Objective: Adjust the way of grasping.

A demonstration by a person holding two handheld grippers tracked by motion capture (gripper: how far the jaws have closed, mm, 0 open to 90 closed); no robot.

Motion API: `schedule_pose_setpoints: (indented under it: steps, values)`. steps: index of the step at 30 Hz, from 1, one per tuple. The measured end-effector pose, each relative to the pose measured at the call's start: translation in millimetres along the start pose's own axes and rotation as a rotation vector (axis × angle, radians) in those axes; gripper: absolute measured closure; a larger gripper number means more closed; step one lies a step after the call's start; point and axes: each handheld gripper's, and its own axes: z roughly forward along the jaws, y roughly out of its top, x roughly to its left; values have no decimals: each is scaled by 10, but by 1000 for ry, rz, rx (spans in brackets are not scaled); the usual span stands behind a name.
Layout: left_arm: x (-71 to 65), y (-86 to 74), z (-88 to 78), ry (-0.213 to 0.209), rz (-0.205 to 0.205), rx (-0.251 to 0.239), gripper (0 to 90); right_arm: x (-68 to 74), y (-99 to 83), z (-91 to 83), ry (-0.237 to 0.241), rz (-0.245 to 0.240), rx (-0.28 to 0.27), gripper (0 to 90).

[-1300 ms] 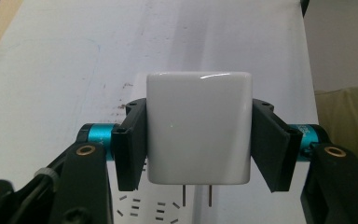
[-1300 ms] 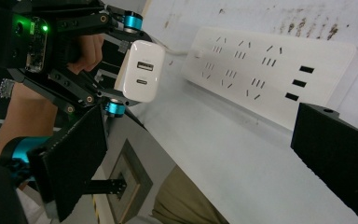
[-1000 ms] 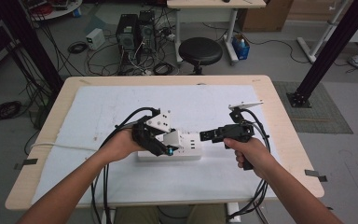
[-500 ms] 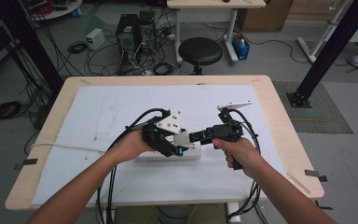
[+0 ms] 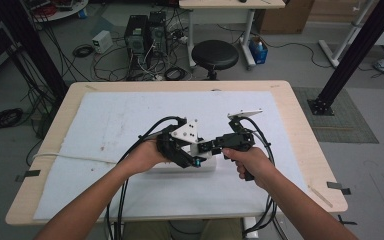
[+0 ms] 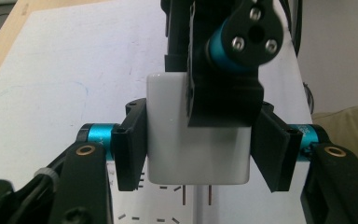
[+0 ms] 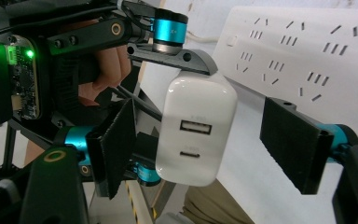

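Note:
A white USB charger (image 7: 198,130) is in my left gripper (image 6: 200,154), which is shut on its two sides, just above a white power strip (image 7: 298,51). In the high view the left gripper (image 5: 194,160) and right gripper (image 5: 207,148) meet nose to nose over the strip (image 5: 207,167) at mid table. My right gripper (image 7: 205,144) straddles the charger's port end. Its jaws have just been closing, and a gap still shows between each pad (image 7: 293,142) and the charger. One right jaw crosses in front of the charger (image 6: 191,149) in the left gripper view.
A white mat (image 5: 130,120) covers most of the wooden table (image 5: 305,125). Black cables (image 5: 125,200) trail from both grippers toward the near edge. Behind the table are a black stool (image 5: 215,52) and computer gear on the floor.
My right gripper has moved left up to the left gripper, and its jaws have narrowed around the charger. The left gripper has barely shifted and keeps its hold.

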Motion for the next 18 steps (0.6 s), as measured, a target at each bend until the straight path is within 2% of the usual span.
schedule_pose_setpoints:
  steps: [6, 9, 12, 15, 16, 18]
  values:
    - [-2, 6, 7, 2, 6, -6, 423, -11, 8, 16, 20, -9, -1, 421]
    - [-3, 6, 4, 3, 11, -2, 423, -11, 7, 15, 25, -6, -1, 443]
    - [-12, 13, 1, 9, 20, -10, 423, -21, 7, 13, 45, -9, -6, 515]
    - [-27, 17, 5, 23, 35, -6, 423, -43, 12, 20, 55, 16, 9, 557]
    - [-35, 15, 10, 31, 45, -4, 423, -58, 18, 23, 65, 42, 26, 578]
    - [-43, 16, 12, 47, 64, 7, 422, -87, 17, 21, 73, 43, 22, 611]
